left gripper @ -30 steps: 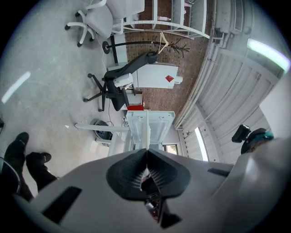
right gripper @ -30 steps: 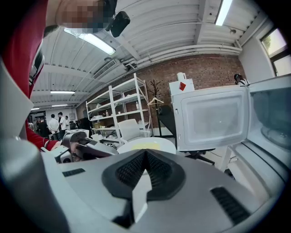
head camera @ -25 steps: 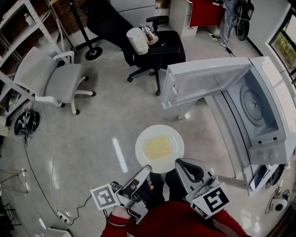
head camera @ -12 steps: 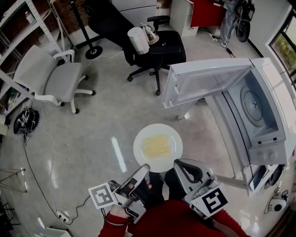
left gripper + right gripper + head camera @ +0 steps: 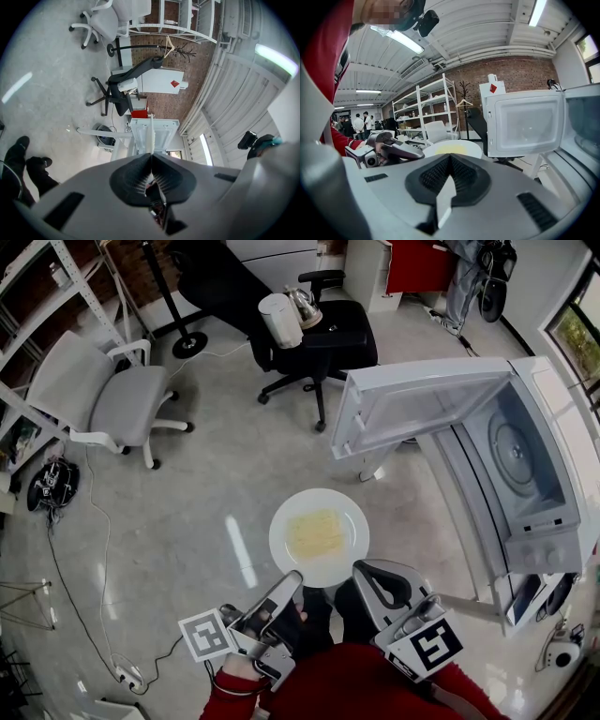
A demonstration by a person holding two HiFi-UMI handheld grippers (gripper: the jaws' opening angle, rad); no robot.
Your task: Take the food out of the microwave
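Compared with a second earlier, the white plate (image 5: 319, 500) had drifted a touch toward the left of my head view, and the left gripper (image 5: 295, 579) had drifted that way with it. The right gripper (image 5: 360, 570) sat where it had been, and the microwave door (image 5: 422, 409) hung open just as before.

The plate was out of the microwave (image 5: 561, 418), held above the floor (image 5: 187, 512) in front of me and well apart from the oven's opening. A flat, pale yellow slab of food (image 5: 317, 535) lay in the middle of it, with bare rim all round; I could not tell what kind of food it was.

The left gripper had its jaws pinched onto the plate's near rim. In the left gripper view the plate showed as a thin white edge running straight out from between the closed pads.

The right gripper's jaws were drawn together at the tips. They sat just beside the plate's near-right rim, and I could not tell whether they touched it.

Inside the microwave, the round glass turntable (image 5: 514, 452) lay bare.

Farther off, the seat of a black office chair (image 5: 328, 343) carried a white jug (image 5: 278, 322) at its left edge, with a steel kettle (image 5: 302, 304) just beside it.
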